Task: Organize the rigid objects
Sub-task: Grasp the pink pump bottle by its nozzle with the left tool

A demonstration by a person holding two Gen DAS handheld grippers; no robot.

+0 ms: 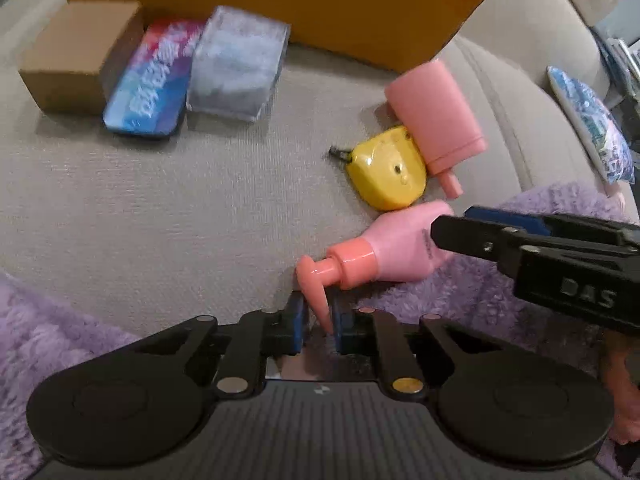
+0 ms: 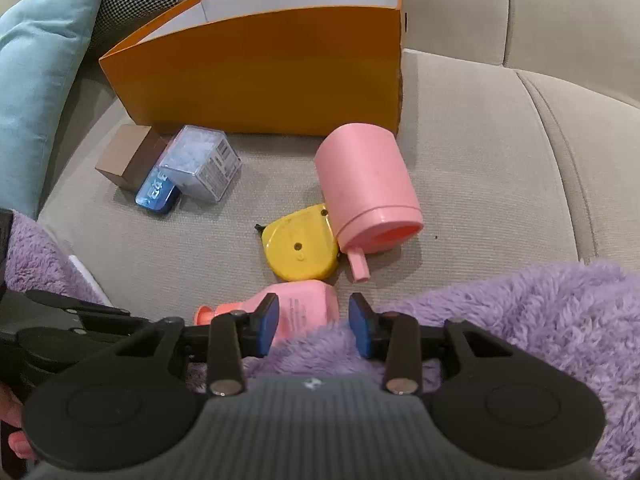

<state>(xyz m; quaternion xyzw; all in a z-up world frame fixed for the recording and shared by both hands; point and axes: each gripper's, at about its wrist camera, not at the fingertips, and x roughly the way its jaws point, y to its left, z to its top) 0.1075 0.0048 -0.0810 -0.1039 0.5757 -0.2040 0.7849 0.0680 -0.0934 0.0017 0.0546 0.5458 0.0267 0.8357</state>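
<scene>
A pink pump bottle (image 1: 400,248) (image 2: 304,308) lies on its side on the beige sofa seat, at the edge of a purple fluffy blanket (image 2: 520,320). My left gripper (image 1: 321,320) is shut on its coral pump nozzle (image 1: 316,288), blue pads tight on either side. My right gripper (image 2: 313,322) (image 1: 452,222) comes in from the right and is closed across the bottle's body. A yellow tape measure (image 1: 386,168) (image 2: 300,244) and a pink cup (image 1: 434,116) (image 2: 368,184) on its side lie just beyond the bottle.
An orange paper bag (image 1: 280,0) (image 2: 260,80) stands open at the back. In front of it on the left sit a brown box (image 2: 128,156), a blue tin (image 2: 156,196) and a clear box (image 2: 200,168). A teal pillow (image 2: 36,80) leans far left.
</scene>
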